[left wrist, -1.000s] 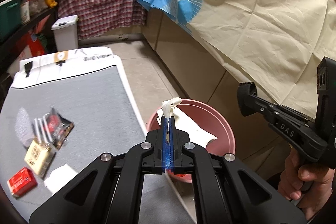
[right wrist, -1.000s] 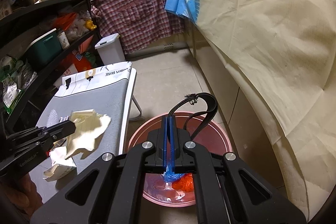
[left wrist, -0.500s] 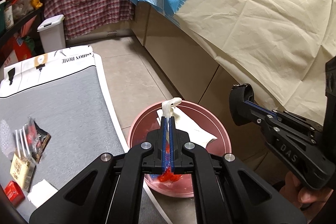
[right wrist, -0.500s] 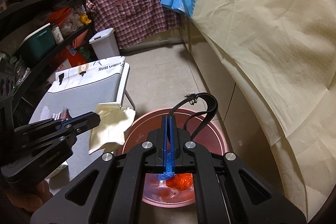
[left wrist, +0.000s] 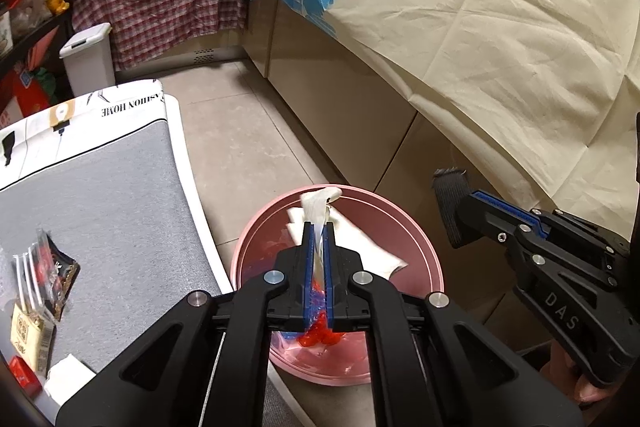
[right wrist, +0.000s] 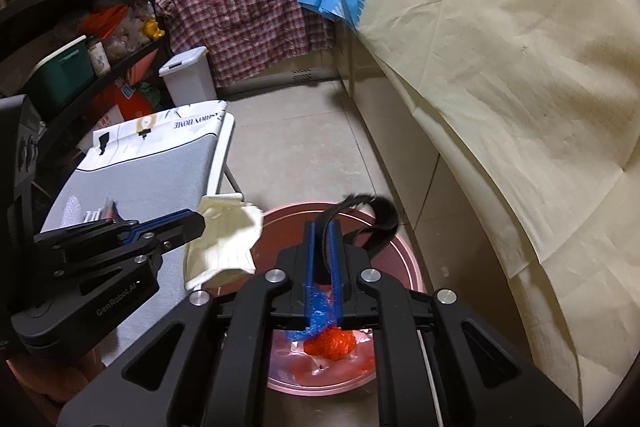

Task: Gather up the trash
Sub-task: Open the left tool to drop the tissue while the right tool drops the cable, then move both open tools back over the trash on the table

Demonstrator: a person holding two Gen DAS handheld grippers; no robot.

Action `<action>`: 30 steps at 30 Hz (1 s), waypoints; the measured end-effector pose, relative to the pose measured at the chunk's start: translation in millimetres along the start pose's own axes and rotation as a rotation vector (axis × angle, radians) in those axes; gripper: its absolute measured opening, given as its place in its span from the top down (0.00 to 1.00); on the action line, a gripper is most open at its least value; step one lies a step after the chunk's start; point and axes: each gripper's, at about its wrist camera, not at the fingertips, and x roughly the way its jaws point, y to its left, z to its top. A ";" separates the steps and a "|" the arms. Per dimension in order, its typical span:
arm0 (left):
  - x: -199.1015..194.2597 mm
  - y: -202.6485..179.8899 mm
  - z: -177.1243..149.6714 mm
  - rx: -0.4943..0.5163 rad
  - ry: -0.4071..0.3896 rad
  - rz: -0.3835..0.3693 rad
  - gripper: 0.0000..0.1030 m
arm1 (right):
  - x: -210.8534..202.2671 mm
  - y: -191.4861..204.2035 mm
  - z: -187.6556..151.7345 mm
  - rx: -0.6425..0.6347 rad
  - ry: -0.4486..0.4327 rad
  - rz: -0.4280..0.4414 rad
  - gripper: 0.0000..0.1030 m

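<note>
My left gripper (left wrist: 319, 227) is shut on a crumpled cream paper napkin (left wrist: 352, 243) and holds it over the pink basin (left wrist: 424, 247) on the floor. The napkin also shows in the right wrist view (right wrist: 224, 243), hanging at the basin's left rim. My right gripper (right wrist: 324, 231) is shut on a black strap (right wrist: 380, 219) above the pink basin (right wrist: 404, 259). Red and blue plastic trash (right wrist: 332, 341) lies in the basin. The right gripper shows in the left wrist view (left wrist: 456, 211) to the right of the basin.
A grey folding table (left wrist: 100, 211) stands left of the basin with wrappers (left wrist: 52, 267), a red packet (left wrist: 24, 375) and a white paper (left wrist: 68, 379) on it. A white bin (left wrist: 90, 59) stands by the far wall. Cloth-covered cabinets (left wrist: 480, 47) run along the right.
My left gripper has carried the napkin from over the table rightward to above the basin. The right gripper holds the strap over the basin as before.
</note>
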 end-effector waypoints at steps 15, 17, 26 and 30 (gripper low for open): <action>-26.1 4.3 -3.9 0.000 -0.031 0.003 0.90 | -4.7 -0.8 0.1 0.010 -0.026 -0.020 0.62; -37.6 7.8 -5.0 0.001 -0.043 0.011 0.90 | -7.0 -0.8 -0.8 0.008 -0.034 -0.018 0.62; -104.4 50.2 -5.2 -0.003 -0.100 0.082 0.90 | -25.9 16.7 -1.0 -0.032 -0.100 0.017 0.62; -139.4 83.8 -5.9 -0.017 -0.123 0.128 0.90 | -35.6 29.1 -0.2 -0.066 -0.134 0.044 0.62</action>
